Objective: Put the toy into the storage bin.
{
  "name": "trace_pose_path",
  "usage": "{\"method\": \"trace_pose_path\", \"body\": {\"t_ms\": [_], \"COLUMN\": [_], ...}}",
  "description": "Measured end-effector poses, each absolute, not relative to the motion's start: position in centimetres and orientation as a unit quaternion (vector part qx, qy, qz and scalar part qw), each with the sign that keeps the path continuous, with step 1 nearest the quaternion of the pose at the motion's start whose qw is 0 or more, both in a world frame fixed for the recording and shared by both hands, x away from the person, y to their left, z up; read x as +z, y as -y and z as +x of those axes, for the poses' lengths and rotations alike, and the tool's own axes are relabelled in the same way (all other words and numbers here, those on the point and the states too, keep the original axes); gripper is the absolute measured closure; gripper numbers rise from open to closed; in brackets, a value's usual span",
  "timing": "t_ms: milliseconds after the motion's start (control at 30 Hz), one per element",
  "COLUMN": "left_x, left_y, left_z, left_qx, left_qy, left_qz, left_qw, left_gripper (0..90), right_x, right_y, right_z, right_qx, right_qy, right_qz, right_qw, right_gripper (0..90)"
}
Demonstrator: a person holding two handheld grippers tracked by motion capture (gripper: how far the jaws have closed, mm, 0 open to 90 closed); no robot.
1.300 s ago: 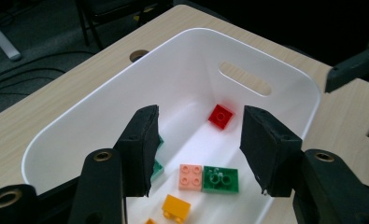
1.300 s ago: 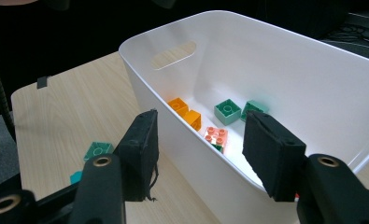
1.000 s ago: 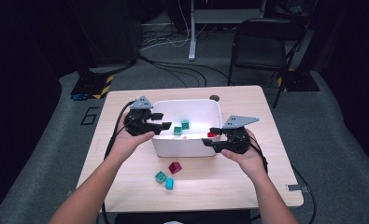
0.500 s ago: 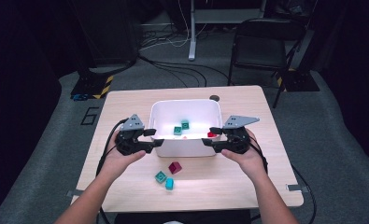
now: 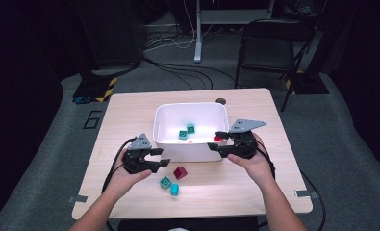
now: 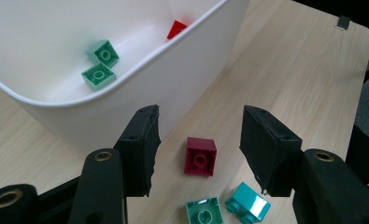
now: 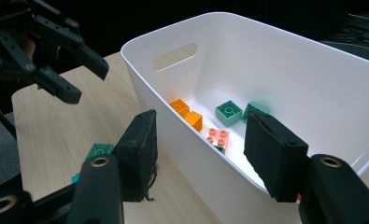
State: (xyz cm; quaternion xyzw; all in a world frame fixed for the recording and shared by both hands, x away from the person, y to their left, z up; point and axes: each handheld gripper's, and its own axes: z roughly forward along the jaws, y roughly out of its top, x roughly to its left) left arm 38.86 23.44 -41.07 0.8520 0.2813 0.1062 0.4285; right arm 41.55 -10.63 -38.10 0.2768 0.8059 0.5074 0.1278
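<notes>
A white bin (image 5: 187, 152) stands mid-table with two green bricks (image 5: 183, 134) and a red brick (image 5: 218, 139) inside. In the right gripper view it also holds orange bricks (image 7: 180, 106) and a pink one (image 7: 217, 138). On the table in front of the bin lie a dark red brick (image 5: 180, 173), a green brick (image 5: 165, 182) and a cyan brick (image 5: 174, 189). My left gripper (image 5: 162, 160) hovers low at the bin's front left, open. The dark red brick (image 6: 200, 156) lies just beyond the gap between its jaws. My right gripper (image 5: 214, 140) is open, astride the bin's near right rim, holding nothing.
A small dark disc (image 5: 221, 101) sits on the table behind the bin. Tape tabs (image 5: 301, 193) mark the front corners. A folding chair (image 5: 267, 43) and cables (image 5: 178, 72) are on the floor beyond the table. Bare wood spreads left and right of the bin.
My left gripper has come down and back toward the person, from the bin's left rim to just above the table beside the loose bricks. The right gripper has stayed in place.
</notes>
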Motion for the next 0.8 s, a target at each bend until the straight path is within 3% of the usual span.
{"method": "trace_pose_path", "body": {"t_ms": [800], "left_x": [-47.6], "left_y": [-20.4], "left_z": [40.3], "left_qx": [0.071], "left_qy": [-0.276], "left_qz": [0.867], "left_qw": [0.408], "left_gripper": [43.2], "right_x": [-38.1], "right_y": [10.8], "right_z": [41.6], "right_qx": [0.51], "right_qy": [-0.804], "right_qz": [0.279], "right_qw": [0.128], "right_gripper": [43.6]}}
